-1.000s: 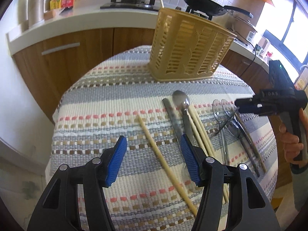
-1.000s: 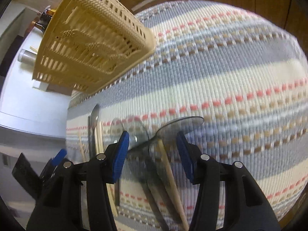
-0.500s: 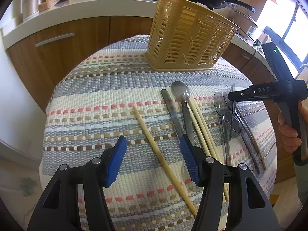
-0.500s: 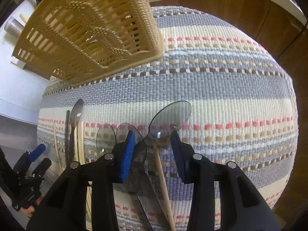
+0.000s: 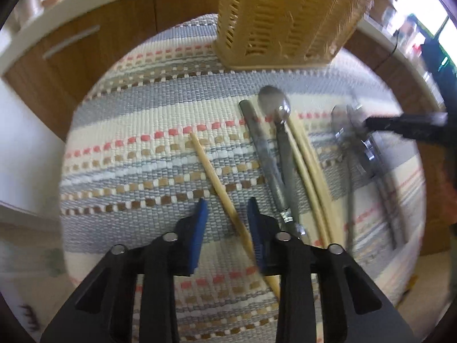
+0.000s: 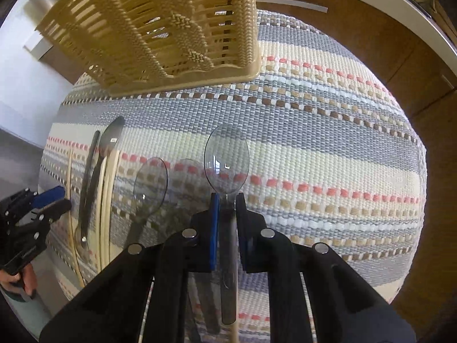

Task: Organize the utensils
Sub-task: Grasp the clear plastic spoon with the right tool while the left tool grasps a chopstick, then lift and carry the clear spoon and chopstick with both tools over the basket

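Note:
My right gripper (image 6: pixel 227 200) is shut on the neck of a clear plastic spoon (image 6: pixel 226 163), its bowl pointing toward the tan slotted basket (image 6: pixel 160 28). Two more clear spoons (image 6: pixel 150 183) lie to its left. My left gripper (image 5: pixel 227 208) is partly closed around a single wooden chopstick (image 5: pixel 217 183) lying on the striped mat (image 5: pixel 148 148), the jaws not touching it. To its right lie a metal spoon (image 5: pixel 281 131), a dark metal handle (image 5: pixel 261 143) and a pair of chopsticks (image 5: pixel 310 165). The basket (image 5: pixel 285 20) stands at the mat's far edge.
The table is small and round, with its edge close on all sides. Wooden cabinets (image 5: pixel 85 45) and a white counter stand behind it. The left gripper also shows in the right wrist view (image 6: pixel 34 208) at the left edge, and the right gripper (image 5: pixel 408 124) in the left wrist view.
My right gripper has closed on the clear spoon's neck. My left gripper has moved forward and narrowed around the single chopstick.

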A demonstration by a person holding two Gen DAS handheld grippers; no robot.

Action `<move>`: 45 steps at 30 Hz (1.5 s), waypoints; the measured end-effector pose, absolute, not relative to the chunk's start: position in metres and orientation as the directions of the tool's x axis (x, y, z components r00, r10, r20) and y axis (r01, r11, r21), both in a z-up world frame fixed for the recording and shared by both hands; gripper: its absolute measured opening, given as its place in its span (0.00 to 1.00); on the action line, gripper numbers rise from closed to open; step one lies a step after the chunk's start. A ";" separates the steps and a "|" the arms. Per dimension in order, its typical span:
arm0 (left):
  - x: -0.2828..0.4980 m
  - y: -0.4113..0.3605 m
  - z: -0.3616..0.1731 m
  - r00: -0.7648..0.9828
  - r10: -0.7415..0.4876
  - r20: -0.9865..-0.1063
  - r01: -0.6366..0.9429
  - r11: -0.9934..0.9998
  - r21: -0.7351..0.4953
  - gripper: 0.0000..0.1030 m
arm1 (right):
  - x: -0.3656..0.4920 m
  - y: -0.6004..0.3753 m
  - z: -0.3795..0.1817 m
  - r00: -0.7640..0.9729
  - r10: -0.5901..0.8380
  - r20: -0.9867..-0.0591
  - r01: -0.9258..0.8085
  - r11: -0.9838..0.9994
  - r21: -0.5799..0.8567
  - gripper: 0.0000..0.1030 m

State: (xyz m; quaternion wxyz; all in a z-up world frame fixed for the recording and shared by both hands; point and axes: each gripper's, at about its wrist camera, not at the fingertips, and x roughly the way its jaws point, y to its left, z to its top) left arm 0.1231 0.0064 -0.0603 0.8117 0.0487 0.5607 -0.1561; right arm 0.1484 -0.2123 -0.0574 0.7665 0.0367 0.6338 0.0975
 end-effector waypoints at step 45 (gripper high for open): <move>0.104 -0.014 0.002 0.464 -0.331 -0.822 0.305 0.931 -0.202 0.01 | 0.083 -0.264 0.050 0.431 0.490 -0.757 -0.340 0.866 0.367 0.10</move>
